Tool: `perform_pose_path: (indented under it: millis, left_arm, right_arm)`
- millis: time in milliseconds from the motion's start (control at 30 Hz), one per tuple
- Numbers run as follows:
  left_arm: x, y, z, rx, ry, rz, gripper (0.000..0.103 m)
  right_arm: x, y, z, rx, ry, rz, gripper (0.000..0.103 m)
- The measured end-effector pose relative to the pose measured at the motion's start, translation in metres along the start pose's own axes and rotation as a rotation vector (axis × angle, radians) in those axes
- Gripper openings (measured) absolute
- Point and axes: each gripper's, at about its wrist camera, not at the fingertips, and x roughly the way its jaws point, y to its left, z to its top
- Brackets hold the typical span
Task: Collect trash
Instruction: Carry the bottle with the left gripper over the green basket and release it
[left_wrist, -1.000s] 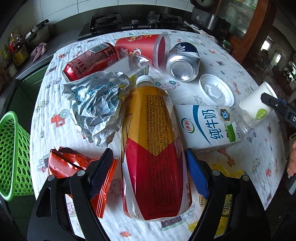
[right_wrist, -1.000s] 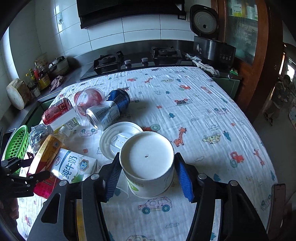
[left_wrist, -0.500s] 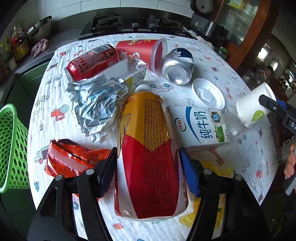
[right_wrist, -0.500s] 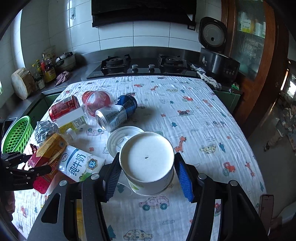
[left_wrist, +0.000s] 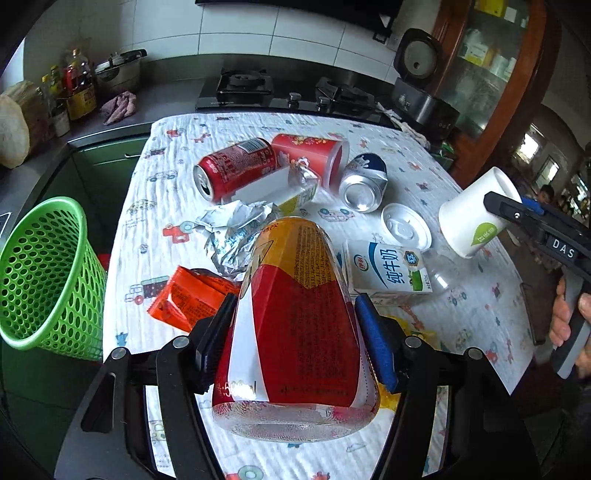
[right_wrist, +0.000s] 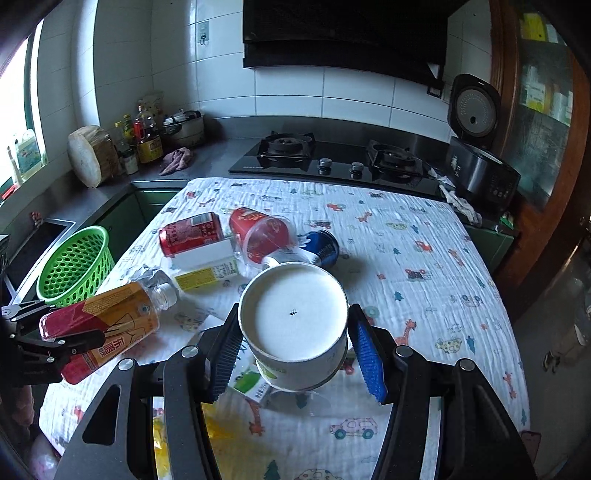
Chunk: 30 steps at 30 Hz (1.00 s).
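Trash: left tongs (left_wrist: 295, 332) pinched the bottle (left_wrist: 295, 314); right tongs (right_wrist: 295, 347) pinched the paper cup (right_wrist: 293, 325). Slick plastic risked slipping short of the green basket (left_wrist: 44, 273).

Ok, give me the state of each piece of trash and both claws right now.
left claw: shut on tea bottle
tea bottle: lifted, capped
right claw: shut on paper cup
paper cup: lifted off the table
green basket: upright, beside table
red can: on its side
blue can: on its side
milk carton: lying flat
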Motion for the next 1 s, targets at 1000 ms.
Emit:
perform_pose_path:
  millis: [1000]
  left_arm:
    - [-0.025, 0.306, 0.026, -0.441, -0.089, 0.38, 0.064]
  right_arm:
    - [0.089, 0.286, 0.107, -0.401, 0.041, 0.397, 0.055]
